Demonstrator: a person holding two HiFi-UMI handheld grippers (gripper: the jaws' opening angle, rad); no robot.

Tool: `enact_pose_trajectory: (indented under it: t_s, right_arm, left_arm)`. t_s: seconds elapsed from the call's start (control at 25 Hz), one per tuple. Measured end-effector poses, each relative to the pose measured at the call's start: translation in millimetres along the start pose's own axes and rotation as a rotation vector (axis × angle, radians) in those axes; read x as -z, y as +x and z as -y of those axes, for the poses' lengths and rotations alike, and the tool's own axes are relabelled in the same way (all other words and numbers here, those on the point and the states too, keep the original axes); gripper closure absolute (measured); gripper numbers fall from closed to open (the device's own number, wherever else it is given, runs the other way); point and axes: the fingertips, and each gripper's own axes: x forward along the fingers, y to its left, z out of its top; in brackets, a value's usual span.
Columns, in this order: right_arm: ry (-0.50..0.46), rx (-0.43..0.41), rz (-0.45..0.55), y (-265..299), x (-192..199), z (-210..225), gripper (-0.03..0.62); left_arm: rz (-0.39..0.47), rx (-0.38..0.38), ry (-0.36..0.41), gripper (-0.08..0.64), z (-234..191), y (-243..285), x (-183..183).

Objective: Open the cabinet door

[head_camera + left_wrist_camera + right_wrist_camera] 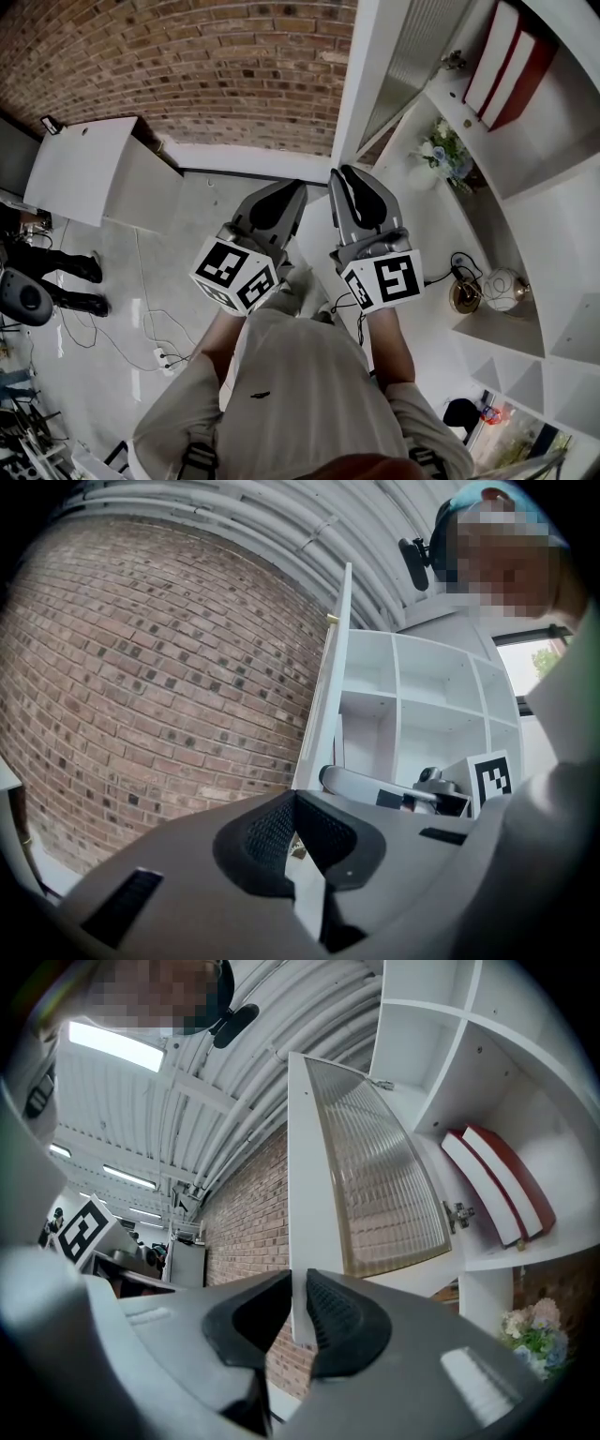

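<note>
Right gripper (298, 1283) was clamped on the lower free edge of the cabinet door (314, 1147), which stood swung out from white shelving (562, 1138). Left gripper (293, 801) sat closed and empty beside it. The frame looked stiff and light and the ribbed glass (384, 1176) fragile, so the frame edge seemed the safest hold.

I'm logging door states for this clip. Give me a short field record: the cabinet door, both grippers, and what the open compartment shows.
cabinet door: open, swung outward; white frame, ribbed glass panel
right gripper: jaws closed on the door's free edge, near its lower corner
left gripper: jaws together, holding nothing
hinge: exposed on the door's far side
inside compartment: two red and white books
below compartment: flowers
</note>
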Motion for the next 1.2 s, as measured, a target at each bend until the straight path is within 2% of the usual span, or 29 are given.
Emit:
enact_pose_trajectory:
  t_s: [0.84, 1.2]
  right_arm:
    - [-0.004, 0.077, 0.003, 28.3, 5.3, -4.9, 0.532]
    - [0.000, 0.135, 0.026, 45.4, 8.3, -7.1, 0.534]
  left_arm:
    - [-0.019, 0.062, -0.010, 0.551, -31.3, 2.8, -7.4]
    - [-0.027, 0.074, -0.009, 0.551, -57.1, -10.5, -10.2]
